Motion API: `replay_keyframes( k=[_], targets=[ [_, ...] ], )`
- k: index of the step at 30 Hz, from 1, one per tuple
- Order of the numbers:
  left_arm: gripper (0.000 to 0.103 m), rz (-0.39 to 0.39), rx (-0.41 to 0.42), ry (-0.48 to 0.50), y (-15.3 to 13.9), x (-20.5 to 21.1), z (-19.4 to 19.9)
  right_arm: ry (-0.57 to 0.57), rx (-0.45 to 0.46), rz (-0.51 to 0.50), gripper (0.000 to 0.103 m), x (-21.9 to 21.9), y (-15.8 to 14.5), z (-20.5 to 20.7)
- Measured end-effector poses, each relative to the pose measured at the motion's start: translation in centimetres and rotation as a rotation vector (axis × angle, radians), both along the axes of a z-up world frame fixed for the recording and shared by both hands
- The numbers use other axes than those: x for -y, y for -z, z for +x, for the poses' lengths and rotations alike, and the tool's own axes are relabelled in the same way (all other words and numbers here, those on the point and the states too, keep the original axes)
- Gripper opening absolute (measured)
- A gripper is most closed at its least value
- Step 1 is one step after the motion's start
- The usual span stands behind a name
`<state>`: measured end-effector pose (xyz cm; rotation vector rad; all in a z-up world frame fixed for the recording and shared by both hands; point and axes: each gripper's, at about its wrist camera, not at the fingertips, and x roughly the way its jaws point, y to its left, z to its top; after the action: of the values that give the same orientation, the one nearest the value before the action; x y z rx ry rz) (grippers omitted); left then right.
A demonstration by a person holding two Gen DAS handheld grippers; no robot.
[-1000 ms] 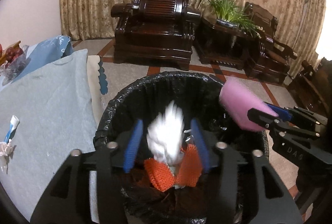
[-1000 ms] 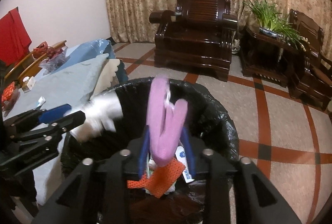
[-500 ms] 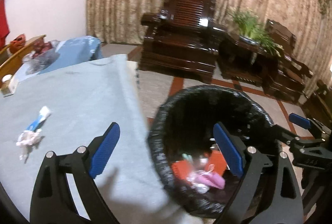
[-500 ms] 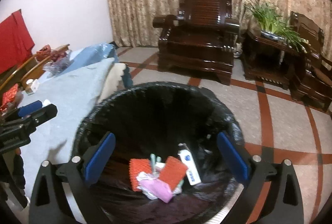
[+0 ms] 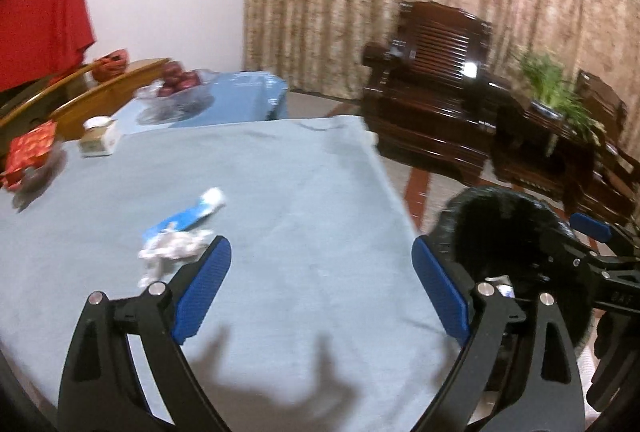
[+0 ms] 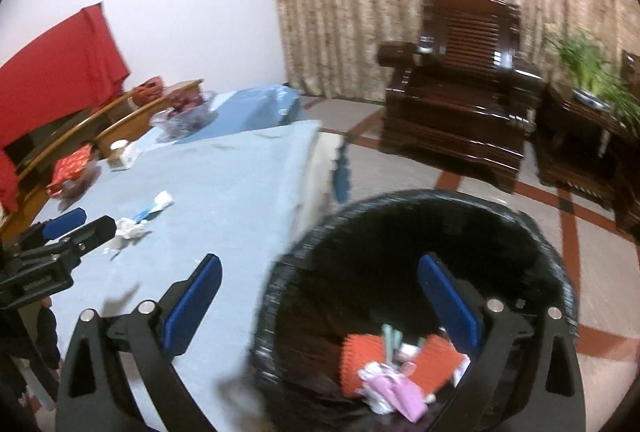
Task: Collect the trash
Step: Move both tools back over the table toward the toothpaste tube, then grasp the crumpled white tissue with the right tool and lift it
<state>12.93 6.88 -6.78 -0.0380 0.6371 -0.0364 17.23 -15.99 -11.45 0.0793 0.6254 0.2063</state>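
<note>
Trash bin (image 6: 416,272), black crinkly liner, lower right; left gripper (image 5: 320,288) and right gripper (image 6: 320,296) both spread wide, empty; crumpled wrapper (image 5: 172,252) on blue cloth (image 5: 300,191).

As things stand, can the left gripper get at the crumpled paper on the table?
Probably yes: the left gripper is open and empty, the crumpled paper lies just beyond its left finger, and nothing sits between them on the tablecloth.

No lettering is sharp enough to read.
</note>
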Motion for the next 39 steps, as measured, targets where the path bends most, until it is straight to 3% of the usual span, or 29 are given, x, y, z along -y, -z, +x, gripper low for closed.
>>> replay_keyframes(
  k=[18, 28, 39],
  targets=[
    [0.089, 0.010, -0.042, -0.273, 3.0, -14.5, -0.6, -0.226, -0.025, -0.012, 0.097, -14.7, 2.5, 5.9],
    [0.089, 0.017, -0.081, -0.358, 5.5, -20.8, -0.4, -0.327, -0.079, -0.025, 0.097, -23.8, 5.5, 8.6],
    [0.089, 0.006, -0.105, -0.415, 7.0, -25.4, -0.3, -0.388, -0.114, -0.039, 0.097, -30.7, 7.2, 10.8]
  ],
)
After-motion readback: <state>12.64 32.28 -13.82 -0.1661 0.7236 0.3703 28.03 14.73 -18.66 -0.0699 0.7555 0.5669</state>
